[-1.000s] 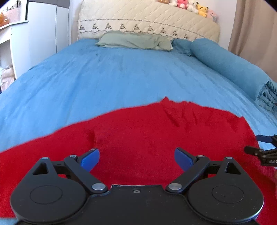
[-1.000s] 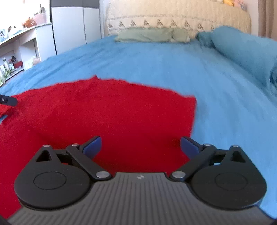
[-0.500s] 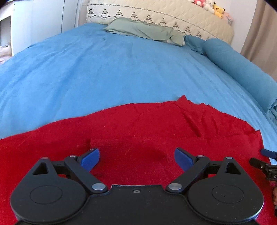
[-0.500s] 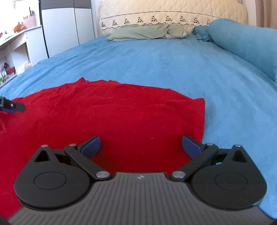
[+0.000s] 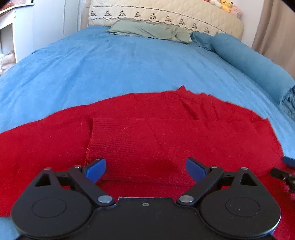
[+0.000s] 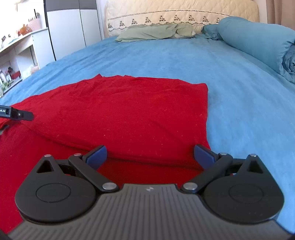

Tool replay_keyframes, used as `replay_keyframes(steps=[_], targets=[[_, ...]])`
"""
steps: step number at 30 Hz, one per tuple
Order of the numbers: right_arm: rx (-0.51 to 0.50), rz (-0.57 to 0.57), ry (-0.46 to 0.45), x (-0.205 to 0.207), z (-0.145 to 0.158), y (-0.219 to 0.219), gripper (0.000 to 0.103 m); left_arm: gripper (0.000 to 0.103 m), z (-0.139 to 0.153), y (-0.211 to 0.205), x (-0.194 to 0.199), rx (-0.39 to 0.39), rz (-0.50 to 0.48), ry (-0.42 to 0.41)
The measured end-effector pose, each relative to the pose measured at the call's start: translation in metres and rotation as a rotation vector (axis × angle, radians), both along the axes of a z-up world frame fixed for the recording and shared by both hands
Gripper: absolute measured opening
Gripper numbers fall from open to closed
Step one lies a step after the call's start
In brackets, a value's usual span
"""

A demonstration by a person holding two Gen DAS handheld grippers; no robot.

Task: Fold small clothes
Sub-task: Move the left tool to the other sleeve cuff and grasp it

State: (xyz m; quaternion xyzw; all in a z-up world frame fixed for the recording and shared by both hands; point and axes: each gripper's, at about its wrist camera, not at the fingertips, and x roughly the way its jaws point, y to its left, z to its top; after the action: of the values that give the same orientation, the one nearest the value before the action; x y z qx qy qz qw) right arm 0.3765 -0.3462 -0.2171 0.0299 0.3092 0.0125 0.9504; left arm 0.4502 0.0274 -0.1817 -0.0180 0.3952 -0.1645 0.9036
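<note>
Red knit sweater (image 5: 147,129) spread on blue bedspread (image 5: 110,64) directly ahead of and beneath both claws, left gripper (image 5: 146,169) and right gripper (image 6: 149,154) spread wide, empty; green pillow (image 6: 154,32) and blue bolster (image 5: 248,61) far ahead.

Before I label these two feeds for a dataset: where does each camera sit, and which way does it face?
Left wrist: mounted on the left gripper, low over the red garment, facing the headboard; its open blue-tipped fingers show, and the right gripper's tip at the right edge.
Right wrist: mounted on the right gripper, over the garment's right edge, facing the headboard too; its open fingers show, the left gripper's tip at the left edge.
Shared: red garment, blue bedspread, green pillow, rolled blue blanket.
</note>
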Motion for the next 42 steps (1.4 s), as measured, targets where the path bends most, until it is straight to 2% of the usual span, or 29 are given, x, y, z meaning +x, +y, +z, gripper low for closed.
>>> replay_keyframes(steps=[3, 8, 9, 13, 17, 21, 26, 29, 30, 32, 35, 37, 41, 42], targets=[[-0.014, 0.009, -0.017, -0.005, 0.012, 0.005, 0.103, 0.096, 0.021, 0.015, -0.01, -0.078, 0.023, -0.022], [0.001, 0.065, -0.092, -0.025, 0.059, 0.027, 0.103, 0.097, 0.07, 0.057, -0.047, -0.134, 0.122, -0.113], [-0.012, 0.082, -0.1, -0.028, 0.068, 0.034, 0.103, 0.101, 0.078, 0.068, -0.055, -0.145, 0.151, -0.124], [-0.036, 0.161, -0.113, -0.038, 0.096, 0.064, 0.103, 0.103, 0.097, 0.124, -0.086, -0.137, 0.292, -0.161], [-0.009, 0.206, -0.106, -0.043, 0.103, 0.091, 0.103, 0.103, 0.09, 0.188, -0.105, -0.106, 0.428, -0.16], [0.006, 0.23, -0.086, -0.038, 0.098, 0.117, 0.103, 0.103, 0.07, 0.256, -0.115, -0.175, 0.553, -0.148], [0.013, 0.249, -0.055, -0.029, 0.086, 0.149, 0.103, 0.098, 0.043, 0.319, -0.114, -0.244, 0.707, -0.122], [0.002, 0.248, -0.043, -0.022, 0.079, 0.166, 0.103, 0.091, 0.026, 0.344, -0.113, -0.28, 0.796, -0.099], [-0.003, 0.244, -0.04, -0.019, 0.076, 0.172, 0.103, 0.086, 0.021, 0.352, -0.112, -0.296, 0.818, -0.092], [-0.008, 0.233, -0.025, -0.011, 0.069, 0.18, 0.103, 0.082, 0.017, 0.36, -0.111, -0.314, 0.838, -0.108], [0.016, 0.227, 0.003, 0.0, 0.06, 0.188, 0.103, 0.075, 0.017, 0.364, -0.099, -0.268, 0.836, -0.119], [0.02, 0.22, 0.014, 0.006, 0.055, 0.191, 0.103, 0.056, 0.015, 0.367, -0.09, -0.238, 0.859, -0.111], [0.023, 0.202, 0.022, 0.012, 0.05, 0.194, 0.103, 0.034, 0.01, 0.378, -0.082, -0.244, 0.906, -0.102], [0.027, 0.202, 0.024, 0.012, 0.05, 0.194, 0.103, 0.024, 0.009, 0.379, -0.082, -0.246, 0.915, -0.097]])
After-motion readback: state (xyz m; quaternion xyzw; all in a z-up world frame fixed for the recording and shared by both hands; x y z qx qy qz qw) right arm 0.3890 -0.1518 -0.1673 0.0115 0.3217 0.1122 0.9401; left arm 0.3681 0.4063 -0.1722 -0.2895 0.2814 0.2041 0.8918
